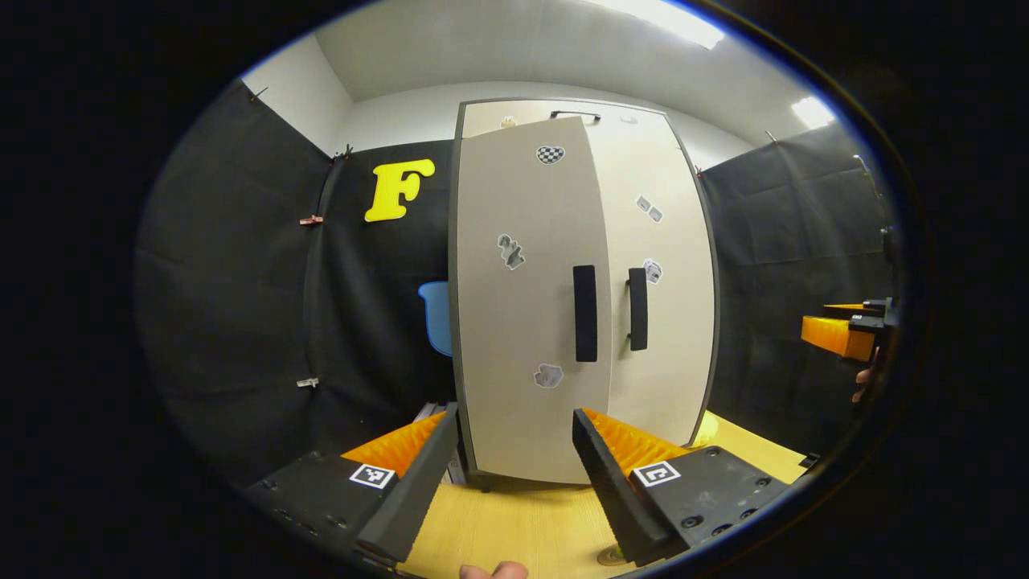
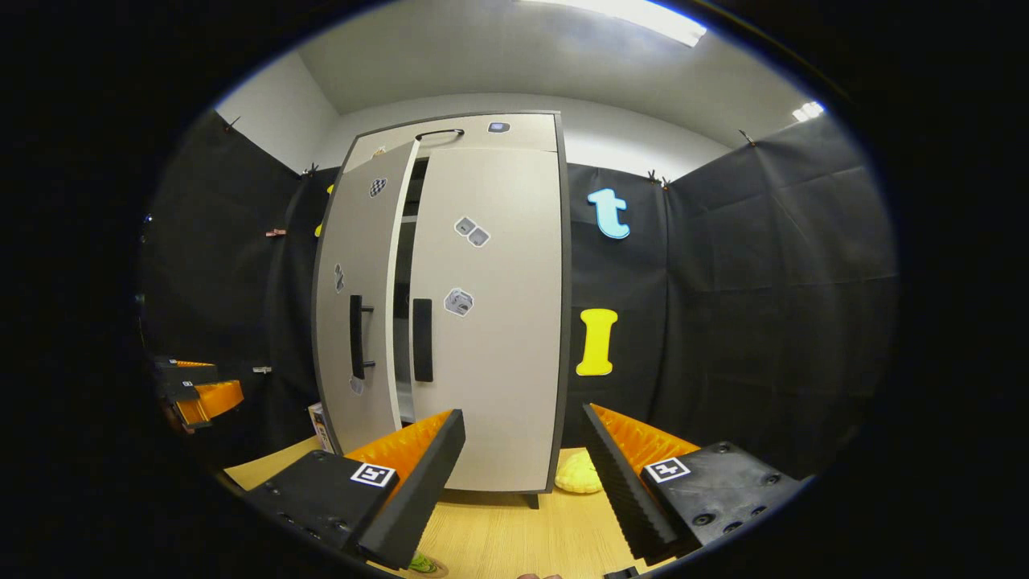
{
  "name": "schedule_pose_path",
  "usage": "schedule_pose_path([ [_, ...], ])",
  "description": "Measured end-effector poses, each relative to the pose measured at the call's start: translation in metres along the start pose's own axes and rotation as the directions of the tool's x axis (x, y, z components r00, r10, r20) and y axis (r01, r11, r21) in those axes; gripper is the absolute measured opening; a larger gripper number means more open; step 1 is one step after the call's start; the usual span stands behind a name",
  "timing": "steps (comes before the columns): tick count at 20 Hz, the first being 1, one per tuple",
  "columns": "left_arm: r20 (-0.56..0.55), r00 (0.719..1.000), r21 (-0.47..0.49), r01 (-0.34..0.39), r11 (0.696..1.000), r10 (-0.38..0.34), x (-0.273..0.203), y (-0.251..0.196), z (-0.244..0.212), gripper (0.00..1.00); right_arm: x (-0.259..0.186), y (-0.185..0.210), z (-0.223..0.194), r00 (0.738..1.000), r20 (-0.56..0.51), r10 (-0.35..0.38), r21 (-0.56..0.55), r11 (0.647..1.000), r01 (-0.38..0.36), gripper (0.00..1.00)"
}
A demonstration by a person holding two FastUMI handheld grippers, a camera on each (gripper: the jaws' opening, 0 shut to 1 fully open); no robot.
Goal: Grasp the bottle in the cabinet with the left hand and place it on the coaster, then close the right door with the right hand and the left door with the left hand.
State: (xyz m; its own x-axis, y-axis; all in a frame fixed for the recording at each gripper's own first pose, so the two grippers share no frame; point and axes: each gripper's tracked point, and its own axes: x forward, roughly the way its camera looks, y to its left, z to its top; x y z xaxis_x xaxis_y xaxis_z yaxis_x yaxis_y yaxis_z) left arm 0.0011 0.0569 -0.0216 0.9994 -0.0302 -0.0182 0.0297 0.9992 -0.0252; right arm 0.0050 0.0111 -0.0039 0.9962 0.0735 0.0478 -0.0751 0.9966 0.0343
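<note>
**Both claws released, left door still ajar**

Our left gripper (image 1: 514, 474) is spread wide, nothing between the fingers. Straight ahead of it stands the cabinet (image 1: 583, 289) on the wooden table (image 1: 514, 531). The left door (image 1: 526, 297) sits ajar, its free edge standing proud of the right door (image 1: 663, 281). Left door handle (image 1: 585, 314) is directly above the gap between our fingers; right door handle (image 1: 637, 309) is just right of it. Far off to the right we see the other gripper with a bit of a hand.

Our right gripper (image 2: 522, 474) is also released and empty. Ahead of it the right door (image 2: 490, 314) looks flush; the left door (image 2: 358, 305) is swung out, with a dark gap between them. A pale yellow coaster-like pad (image 2: 577, 473) lies on the table between our fingers, by the cabinet's right foot. We can't tell where the bottle is. The left gripper (image 2: 197, 394) shows far left.
</note>
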Motion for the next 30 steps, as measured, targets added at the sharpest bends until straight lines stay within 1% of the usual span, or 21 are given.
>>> schedule_pose_path([
  [9,0.008,1.0,0.008,-0.021,1.0,0.02,-0.005,0.009,0.0,0.92,0.0,0.004,-0.001,1.0,-0.007,0.004,0.004,1.0,-0.004,0.96],
  [24,0.014,1.0,0.038,-0.011,0.999,0.01,0.002,-0.001,0.004,0.92,0.005,-0.006,0.0,1.0,0.005,0.0,0.017,1.0,0.0,0.96],
  [30,0.011,1.0,0.047,-0.007,0.999,0.006,0.009,-0.006,0.003,0.92,0.008,-0.009,-0.005,1.0,-0.008,0.023,0.027,0.999,-0.023,0.96],
])
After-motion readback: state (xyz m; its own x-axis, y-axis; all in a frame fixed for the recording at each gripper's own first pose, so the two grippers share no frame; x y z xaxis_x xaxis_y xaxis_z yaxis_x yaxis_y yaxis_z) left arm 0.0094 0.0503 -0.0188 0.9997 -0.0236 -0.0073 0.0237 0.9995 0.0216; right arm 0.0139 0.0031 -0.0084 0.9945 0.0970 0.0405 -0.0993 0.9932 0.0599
